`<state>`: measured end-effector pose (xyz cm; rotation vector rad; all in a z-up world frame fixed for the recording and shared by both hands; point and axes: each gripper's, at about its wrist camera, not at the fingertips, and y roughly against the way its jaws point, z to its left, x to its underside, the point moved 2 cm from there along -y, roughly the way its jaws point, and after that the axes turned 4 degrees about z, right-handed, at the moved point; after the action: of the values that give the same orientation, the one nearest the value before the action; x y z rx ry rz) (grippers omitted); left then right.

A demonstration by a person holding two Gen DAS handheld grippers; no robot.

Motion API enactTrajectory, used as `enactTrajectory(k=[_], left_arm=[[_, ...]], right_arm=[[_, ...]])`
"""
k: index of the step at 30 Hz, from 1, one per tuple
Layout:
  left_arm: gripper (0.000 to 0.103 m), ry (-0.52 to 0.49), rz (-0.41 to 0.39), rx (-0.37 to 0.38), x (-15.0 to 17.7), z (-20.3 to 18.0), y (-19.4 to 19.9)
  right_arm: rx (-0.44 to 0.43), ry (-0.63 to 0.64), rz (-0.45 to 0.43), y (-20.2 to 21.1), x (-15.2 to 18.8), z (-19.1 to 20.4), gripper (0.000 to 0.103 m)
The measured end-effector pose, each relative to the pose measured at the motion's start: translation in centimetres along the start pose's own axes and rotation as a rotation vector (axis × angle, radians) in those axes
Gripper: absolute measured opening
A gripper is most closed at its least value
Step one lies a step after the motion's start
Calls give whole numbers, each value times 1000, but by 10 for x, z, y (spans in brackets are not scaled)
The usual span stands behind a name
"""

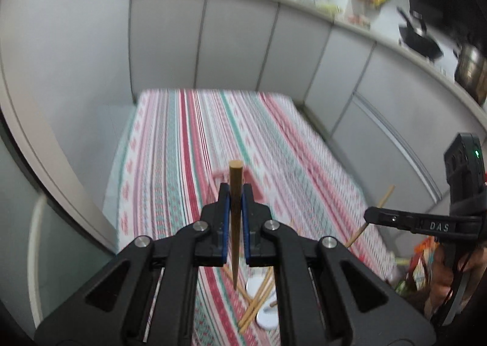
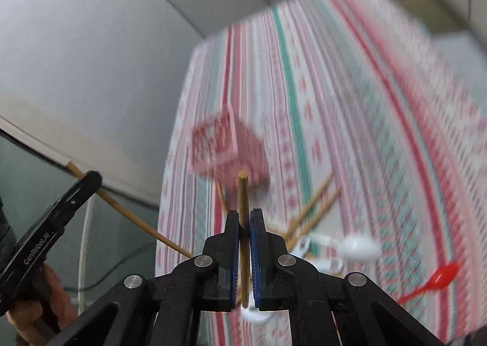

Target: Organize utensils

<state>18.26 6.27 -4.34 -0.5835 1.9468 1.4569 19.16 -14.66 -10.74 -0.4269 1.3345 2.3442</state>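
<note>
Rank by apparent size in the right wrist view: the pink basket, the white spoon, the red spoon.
1. Pink basket
2. White spoon
3. Red spoon

The frame is blurred, and distance from the camera may skew the spoons' ranking.

Home kitchen. Long pale countertop (image 1: 304, 8) runs over a row of flat grey cabinet doors (image 1: 237, 41). Black wok-style pan (image 1: 418, 38) and steel pot (image 1: 470, 64) sit at its right end, blurred jars and food packets further along. Table under a red, green and white striped patterned cloth (image 1: 188, 145) stands against the cabinets.
</note>
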Motion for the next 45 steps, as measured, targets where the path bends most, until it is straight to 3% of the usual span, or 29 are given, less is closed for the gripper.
enactTrajectory(k=[5, 9, 18, 29, 42, 45], left_arm=[[8, 26, -138, -43, -25, -4, 9], [8, 25, -197, -51, -39, -10, 7], [8, 3, -302, -89, -54, -19, -10], [8, 42, -145, -79, -45, 2, -65], [8, 12, -87, -106, -40, -3, -87], [18, 26, -89, -103, -42, -1, -83]], right_arm=[[19, 28, -162, 33, -29, 16, 5], [16, 34, -253, 46, -53, 26, 5], [-15, 53, -342, 30, -91, 39, 5], [67, 138, -260, -34, -91, 36, 6], [98, 192, -170, -80, -86, 42, 9], [85, 174, -170, -78, -88, 40, 10]])
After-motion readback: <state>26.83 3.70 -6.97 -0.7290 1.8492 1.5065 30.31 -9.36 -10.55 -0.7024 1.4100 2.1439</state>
